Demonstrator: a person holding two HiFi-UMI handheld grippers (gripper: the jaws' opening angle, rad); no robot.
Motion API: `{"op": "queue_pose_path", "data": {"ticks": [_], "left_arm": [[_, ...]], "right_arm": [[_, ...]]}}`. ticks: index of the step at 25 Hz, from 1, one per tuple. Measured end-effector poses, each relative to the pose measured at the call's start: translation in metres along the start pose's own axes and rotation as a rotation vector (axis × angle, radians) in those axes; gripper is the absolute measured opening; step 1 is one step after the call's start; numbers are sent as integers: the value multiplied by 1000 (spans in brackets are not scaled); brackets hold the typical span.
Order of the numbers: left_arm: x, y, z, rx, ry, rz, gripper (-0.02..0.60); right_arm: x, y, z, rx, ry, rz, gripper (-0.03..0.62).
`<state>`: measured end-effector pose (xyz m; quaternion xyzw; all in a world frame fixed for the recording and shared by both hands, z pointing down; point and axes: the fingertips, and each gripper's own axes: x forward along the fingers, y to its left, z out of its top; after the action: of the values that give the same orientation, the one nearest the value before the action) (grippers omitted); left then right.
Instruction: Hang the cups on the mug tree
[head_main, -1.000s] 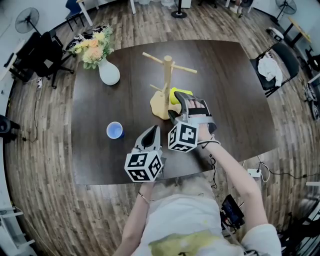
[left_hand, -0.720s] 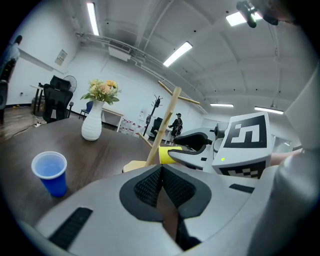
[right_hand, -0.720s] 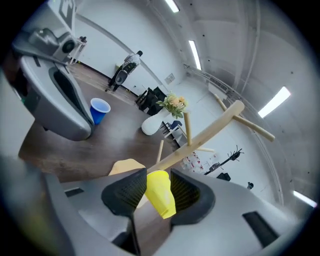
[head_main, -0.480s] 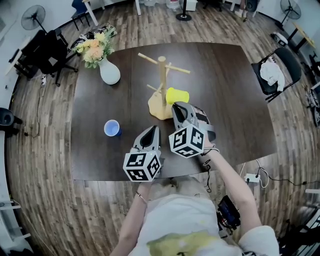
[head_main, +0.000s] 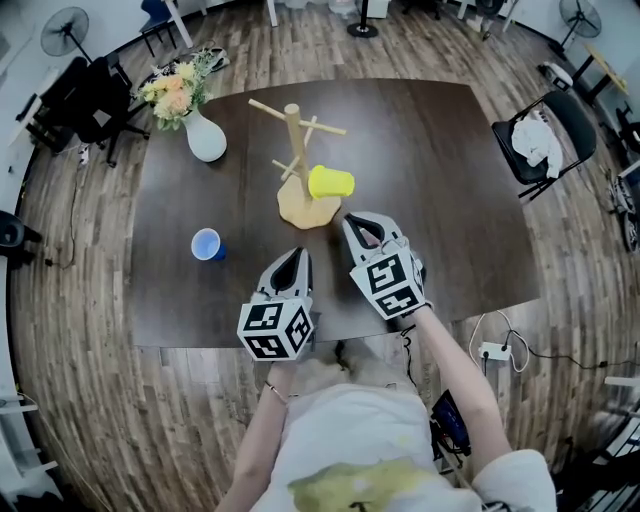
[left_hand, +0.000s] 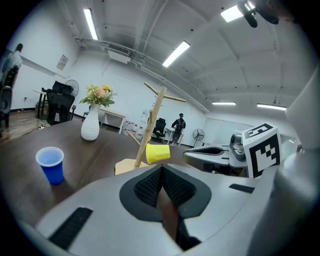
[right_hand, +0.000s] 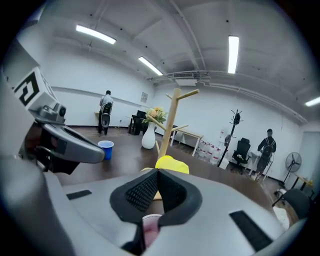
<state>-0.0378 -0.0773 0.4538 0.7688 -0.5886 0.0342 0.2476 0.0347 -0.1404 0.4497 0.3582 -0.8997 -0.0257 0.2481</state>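
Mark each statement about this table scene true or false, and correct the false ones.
1. The yellow cup hangs on the mug tree. True.
2. The blue cup hangs on a peg too. False: it stands upright on the table, left of the tree.
3. The vase holds flowers. True.
4. The right gripper holds the yellow cup. False: its jaws have just been closing and are shut with nothing between them.
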Motion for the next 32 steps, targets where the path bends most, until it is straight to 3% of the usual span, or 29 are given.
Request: {"op": "queue_pose_path", "data": {"ticks": [15, 27, 29, 32], "left_arm": [[-14, -38, -22, 22, 26, 16, 15], [-16, -58, -46, 22, 64, 7, 17], [-16, -57, -48, 20, 72, 3, 17], [-15, -55, -53, 13, 86, 3, 17]], "right_arm": [[-57, 7, -35, 239, -85, 55, 20], [-69, 19, -94, 360, -32, 35, 23], [-67, 18, -101, 372, -18, 21, 41], [-59, 16, -113, 417, 12, 12, 117]]}}
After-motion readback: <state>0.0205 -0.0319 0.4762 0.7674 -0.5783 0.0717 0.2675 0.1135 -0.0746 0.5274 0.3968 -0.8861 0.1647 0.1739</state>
